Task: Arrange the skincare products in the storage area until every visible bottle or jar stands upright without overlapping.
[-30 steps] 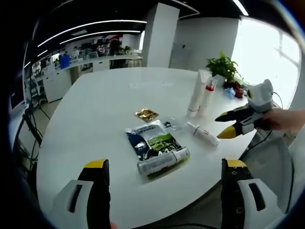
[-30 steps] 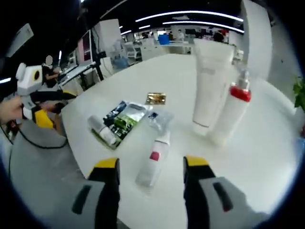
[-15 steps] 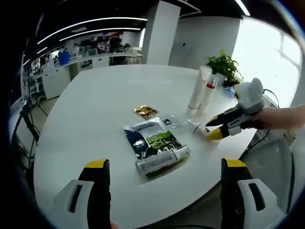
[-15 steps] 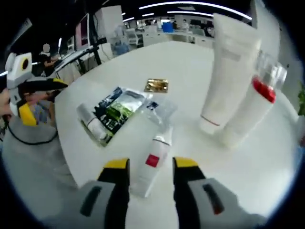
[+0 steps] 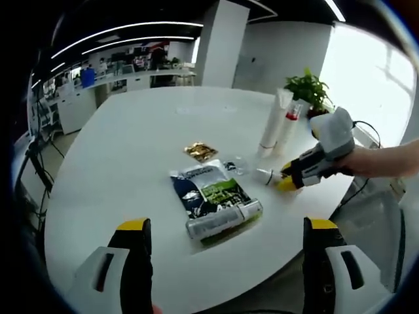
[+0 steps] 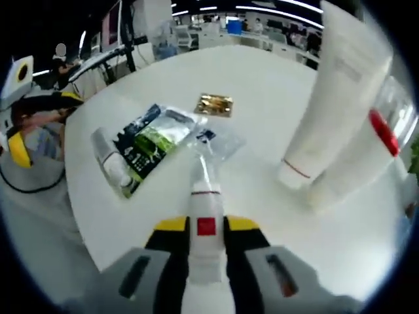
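Gripping white bottle (image 6: 205, 245) with red square label, right tool (image 6: 205, 229); left tool (image 5: 222, 229) open

**Black jaws, yellow tips, pale housings**

The left gripper (image 5: 222, 229) has two black jaws capped in yellow, each set in a light grey housing with a dark slot; small screws dot the jaw at 5 o'clock. The right gripper (image 6: 205, 226) matches it in colour. A black cable (image 6: 26, 184) loops at 9 o'clock.
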